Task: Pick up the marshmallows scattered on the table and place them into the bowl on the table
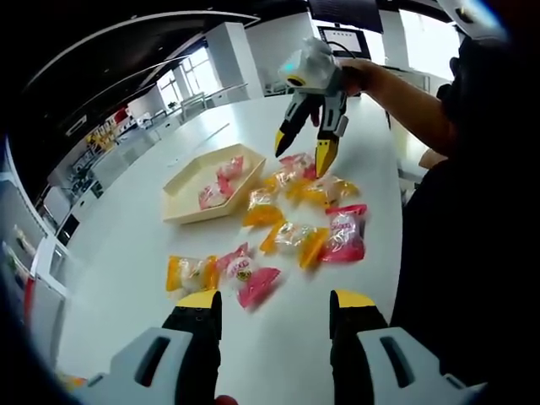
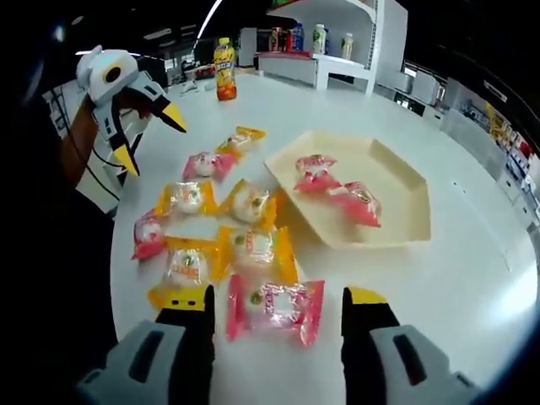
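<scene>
A: Where's the left tool [image 1: 274,308]?
B: Low over the white worktop [image 1: 126,253], jaws apart, nothing btwn them. Just ahead: a yellow-wrapped marshmallow packet [image 1: 190,274] and a pink-wrapped marshmallow packet [image 1: 253,283], touching.

A: Right tool [image 2: 278,308]?
B: Jaws apart too, either side of a pink clear-window packet [image 2: 274,308] lying flat on the worktop; can't tell if they touch it. In the left gripper view the same tool sits at the far end of the scatter, yellow tips over the wrapped packets there, a person's arm behind it.

A: Bowl?
B: The cream hexagonal shallow bowl [image 2: 396,202] is beside the scatter w/ three pink packets in it. The rest lie on the worktop near its rim.

A: Anything else?
B: An orange drink bottle [image 2: 224,69] upright at the far edge.
</scene>
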Motion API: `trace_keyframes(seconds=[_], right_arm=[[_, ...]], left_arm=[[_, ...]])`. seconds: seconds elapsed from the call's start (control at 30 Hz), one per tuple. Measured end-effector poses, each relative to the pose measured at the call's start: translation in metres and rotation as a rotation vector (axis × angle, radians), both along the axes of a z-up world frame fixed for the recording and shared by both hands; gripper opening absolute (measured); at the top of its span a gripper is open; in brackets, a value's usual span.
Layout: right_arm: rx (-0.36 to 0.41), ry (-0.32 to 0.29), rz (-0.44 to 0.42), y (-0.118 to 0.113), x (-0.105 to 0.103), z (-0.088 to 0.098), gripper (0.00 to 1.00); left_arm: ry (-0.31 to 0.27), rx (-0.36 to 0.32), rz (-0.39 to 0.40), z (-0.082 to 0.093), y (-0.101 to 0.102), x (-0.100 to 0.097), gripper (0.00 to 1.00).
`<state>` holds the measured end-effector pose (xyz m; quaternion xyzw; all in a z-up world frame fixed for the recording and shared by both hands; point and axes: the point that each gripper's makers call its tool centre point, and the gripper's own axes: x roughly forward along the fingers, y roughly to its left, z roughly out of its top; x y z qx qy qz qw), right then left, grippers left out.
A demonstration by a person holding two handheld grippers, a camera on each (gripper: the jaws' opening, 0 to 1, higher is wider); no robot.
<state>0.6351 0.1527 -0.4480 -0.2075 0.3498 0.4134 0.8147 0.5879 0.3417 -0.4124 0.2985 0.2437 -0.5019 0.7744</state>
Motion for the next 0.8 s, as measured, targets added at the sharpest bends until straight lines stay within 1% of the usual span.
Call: trace_keyframes(seconds=[0.33,0.6,0.8], right_arm=[[-0.011,0.033,-0.005,-0.0022,-0.0025,-0.0066,0.53],[-0.008,0.048,-0.008,-0.0010,-0.0030,-0.0082,0.52],[-0.016,0.049,-0.034,-0.0060,0.0011,-0.0086,0.49]], left_arm=[[0.002,0.009,0.004,-0.0026,0.0005,0.0008,0.50],[-0.001,0.007,0.007,-0.0019,0.0009,0.0011,0.50],[-0.002,0.009,0.007,-0.0021,0.0016,0.0010,0.50]])
